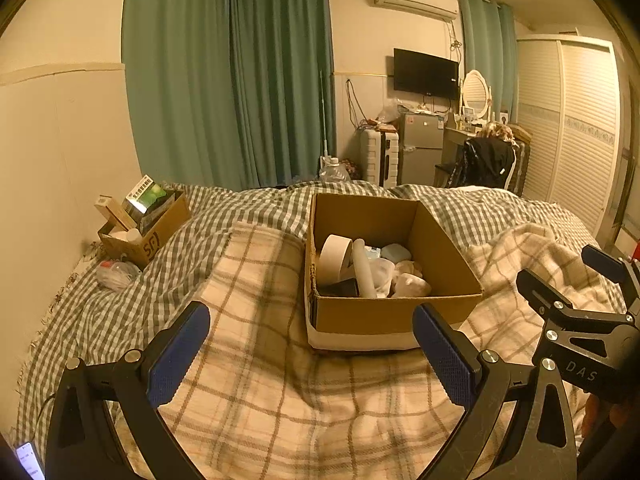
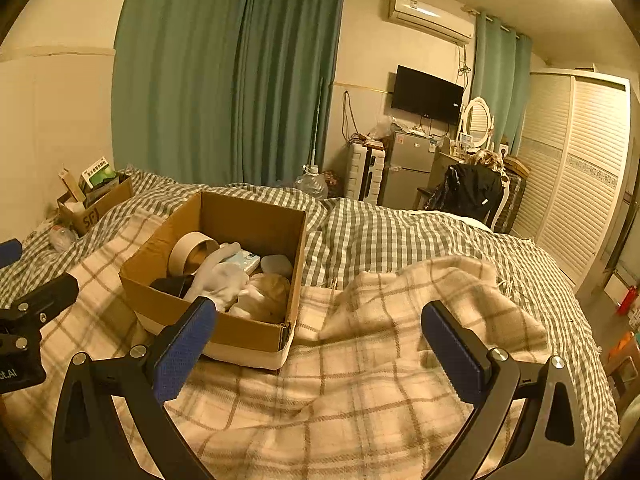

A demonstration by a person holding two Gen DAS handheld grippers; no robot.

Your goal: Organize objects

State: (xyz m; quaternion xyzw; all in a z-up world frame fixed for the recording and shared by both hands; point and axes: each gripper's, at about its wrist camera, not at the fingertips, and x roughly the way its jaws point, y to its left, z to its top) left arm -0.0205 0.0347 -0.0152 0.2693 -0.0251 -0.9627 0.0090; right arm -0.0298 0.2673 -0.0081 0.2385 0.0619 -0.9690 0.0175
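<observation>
An open cardboard box [image 1: 400, 314] sits on the bed, holding a tape roll [image 1: 334, 258], a white tube [image 1: 364, 268], a pale blue case [image 1: 396, 253] and crumpled cloth [image 1: 412, 284]. It also shows in the right wrist view [image 2: 224, 326], with the tape roll [image 2: 188, 256] inside. My left gripper [image 1: 312, 356] is open and empty, just in front of the box. My right gripper [image 2: 320, 354] is open and empty over the plaid blanket [image 2: 360, 380], right of the box. The right gripper also shows at the right edge of the left wrist view [image 1: 576, 280].
A smaller cardboard box [image 1: 150, 234] with cartons stands at the far left by the wall, a plastic bag [image 1: 116, 274] beside it. A checked bedspread [image 2: 400, 232] covers the bed. Beyond are green curtains, a fridge [image 1: 420, 148], a chair with a black jacket [image 1: 486, 162] and a wardrobe.
</observation>
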